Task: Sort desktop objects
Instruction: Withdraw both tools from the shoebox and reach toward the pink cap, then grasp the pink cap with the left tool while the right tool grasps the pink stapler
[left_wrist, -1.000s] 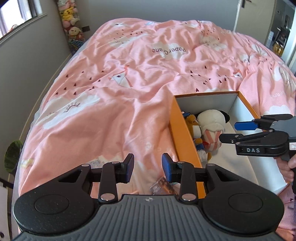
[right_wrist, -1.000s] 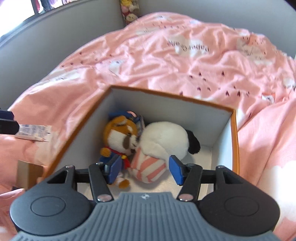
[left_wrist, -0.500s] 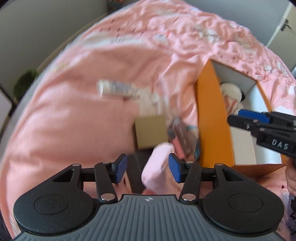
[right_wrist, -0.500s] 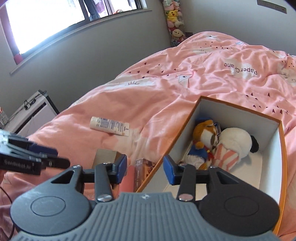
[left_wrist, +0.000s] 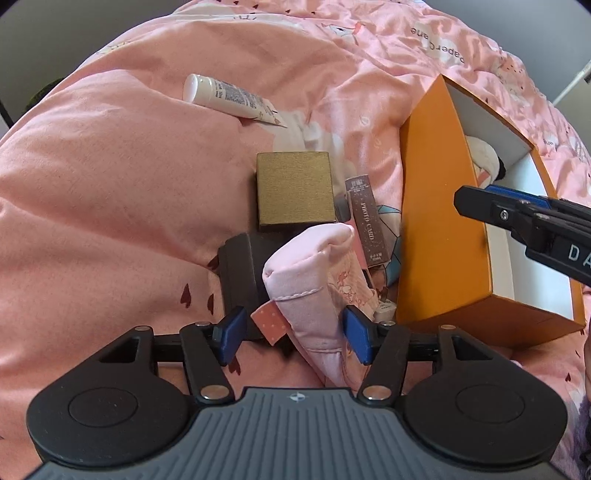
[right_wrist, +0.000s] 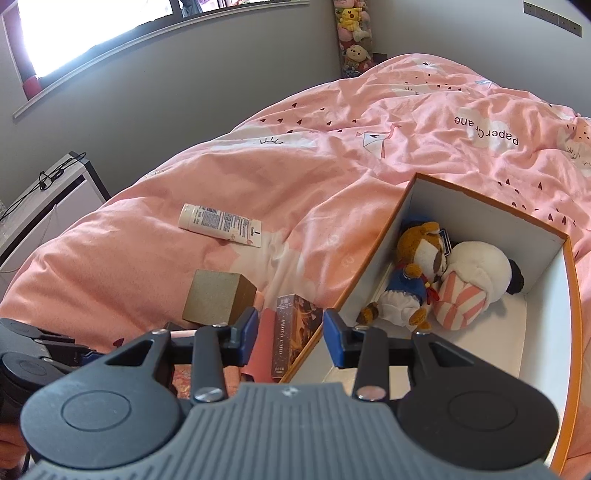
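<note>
The left gripper (left_wrist: 291, 338), jaws just opening and apart, straddled a pink fabric pouch (left_wrist: 317, 280) without pinching it. The right gripper (right_wrist: 290, 341), empty and partly apart, hovered over the orange box (right_wrist: 569, 295) rim. Likely next: squeeze the pouch, carry it toward three o'clock into the box.

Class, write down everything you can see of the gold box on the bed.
The gold box is a small, squarish carton with a finely textured, dull metallic-gold surface, closed and lying flat on the pink duvet. Its near edge overlaps a black box; a pink pouch rises just before it. No gripper touches it.
</note>
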